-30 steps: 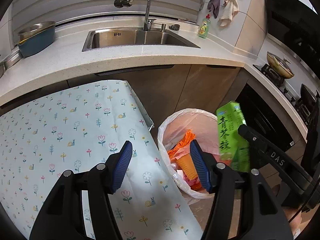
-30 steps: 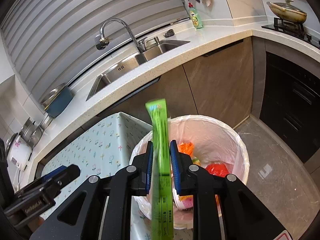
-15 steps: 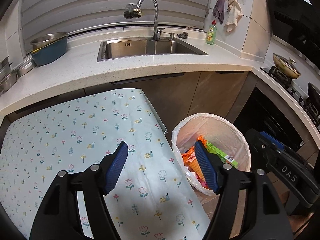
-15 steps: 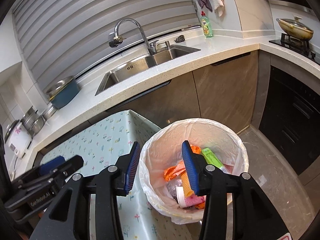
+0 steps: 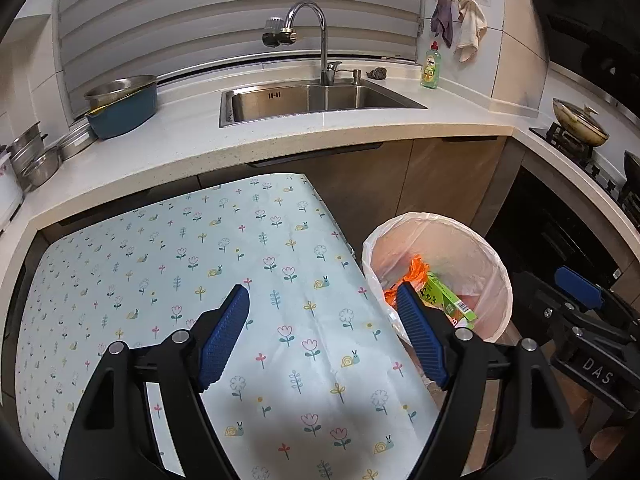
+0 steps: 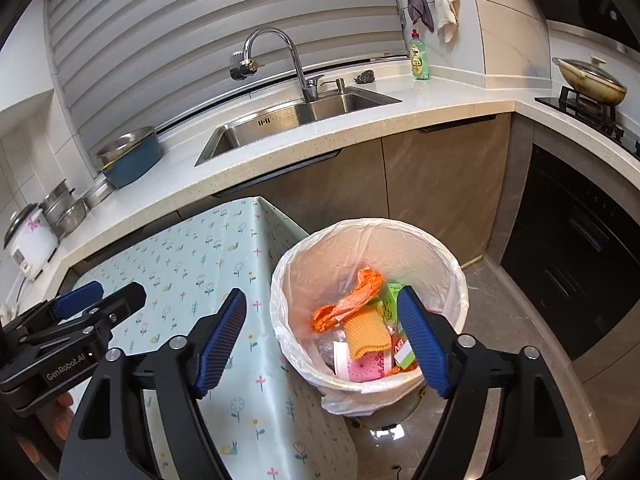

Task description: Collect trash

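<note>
A green tea carton (image 6: 390, 300) lies in the bag-lined trash bin (image 6: 448, 264) beside the floral table's corner, among an orange wrapper (image 6: 352, 300) and a pink-lidded cup (image 6: 362, 366), half hidden behind a blue pad. Both the right gripper (image 6: 322, 338) and left gripper (image 5: 326, 336) gape empty, jaws just opening. "GenRobot.AI" and "DAS" mark their bodies; the carton's print is illegible.

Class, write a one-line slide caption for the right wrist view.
Open right gripper above the lined trash bin holding a green carton.
</note>
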{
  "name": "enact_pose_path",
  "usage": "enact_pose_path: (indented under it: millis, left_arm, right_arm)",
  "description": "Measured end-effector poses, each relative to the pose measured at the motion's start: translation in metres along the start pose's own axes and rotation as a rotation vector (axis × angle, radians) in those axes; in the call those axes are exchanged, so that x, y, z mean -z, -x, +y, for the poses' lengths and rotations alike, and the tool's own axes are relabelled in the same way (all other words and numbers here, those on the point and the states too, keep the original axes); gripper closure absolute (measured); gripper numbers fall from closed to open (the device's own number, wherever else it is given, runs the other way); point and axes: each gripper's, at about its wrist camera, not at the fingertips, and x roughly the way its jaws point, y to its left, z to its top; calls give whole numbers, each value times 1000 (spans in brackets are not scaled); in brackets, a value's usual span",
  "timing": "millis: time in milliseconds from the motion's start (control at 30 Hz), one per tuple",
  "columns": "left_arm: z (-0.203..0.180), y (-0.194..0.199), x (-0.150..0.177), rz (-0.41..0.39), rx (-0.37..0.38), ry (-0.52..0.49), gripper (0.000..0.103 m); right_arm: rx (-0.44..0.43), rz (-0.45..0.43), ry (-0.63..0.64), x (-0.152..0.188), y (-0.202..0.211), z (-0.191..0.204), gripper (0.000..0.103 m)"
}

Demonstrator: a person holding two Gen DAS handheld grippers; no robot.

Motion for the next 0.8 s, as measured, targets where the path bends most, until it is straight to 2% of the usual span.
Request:
enact_pose_path:
  millis: [67,300,367,800]
  left_arm:
    - [1,4,4,-7,-17,0,21]
    - [2,15,19,-4,-56,-10,15]
    - [2,18,22,-2,-65,-5,14]
    - [1,31,38,8,-93,9,12]
  right_arm:
    - [3,3,17,3,4,2,19]
    - [20,45,78,14,12,6,15]
    - [22,52,95,19,15,7,6]
    - [23,63,140,34,29,14,6]
